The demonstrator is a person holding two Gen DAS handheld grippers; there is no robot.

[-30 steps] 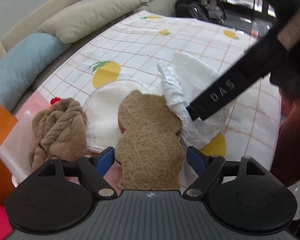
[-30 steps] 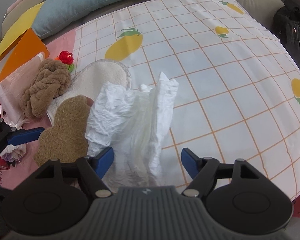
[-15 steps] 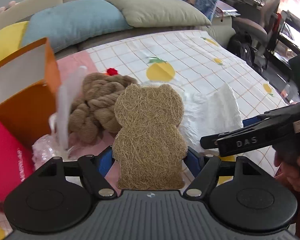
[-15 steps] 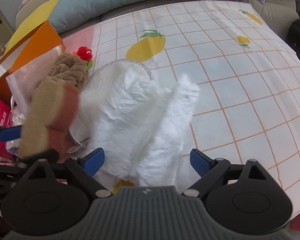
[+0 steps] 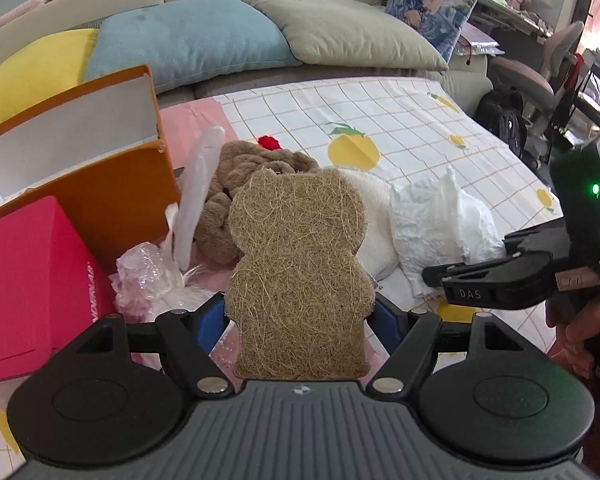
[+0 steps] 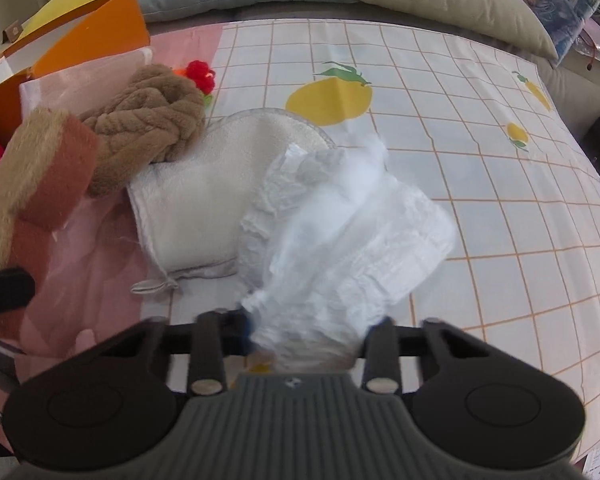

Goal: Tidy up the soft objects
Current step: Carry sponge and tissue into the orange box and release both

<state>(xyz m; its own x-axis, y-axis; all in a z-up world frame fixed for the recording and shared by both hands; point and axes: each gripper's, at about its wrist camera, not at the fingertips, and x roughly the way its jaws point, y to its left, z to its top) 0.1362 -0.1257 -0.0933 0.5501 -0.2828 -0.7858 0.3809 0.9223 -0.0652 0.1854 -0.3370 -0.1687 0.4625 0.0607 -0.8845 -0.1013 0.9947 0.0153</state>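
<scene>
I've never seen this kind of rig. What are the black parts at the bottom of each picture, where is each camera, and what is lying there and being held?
There is no robot arm here. A person holds one two-finger gripper in each hand, and a fisheye camera on each looks forward along its fingers, so the black parts at the bottom are the gripper itself.

The left wrist view shows the left gripper shut on a bear-shaped fibre pad, lifted clear of the cloth. The right gripper appears at its right edge.

The right wrist view shows the right gripper shut on a crumpled white sheet, which is blurred.

On the lemon-print tablecloth lie a brown knotted plush, partly on a white towel, and a small red flower. An orange box and a red box stand to the left, with cushions behind.
</scene>
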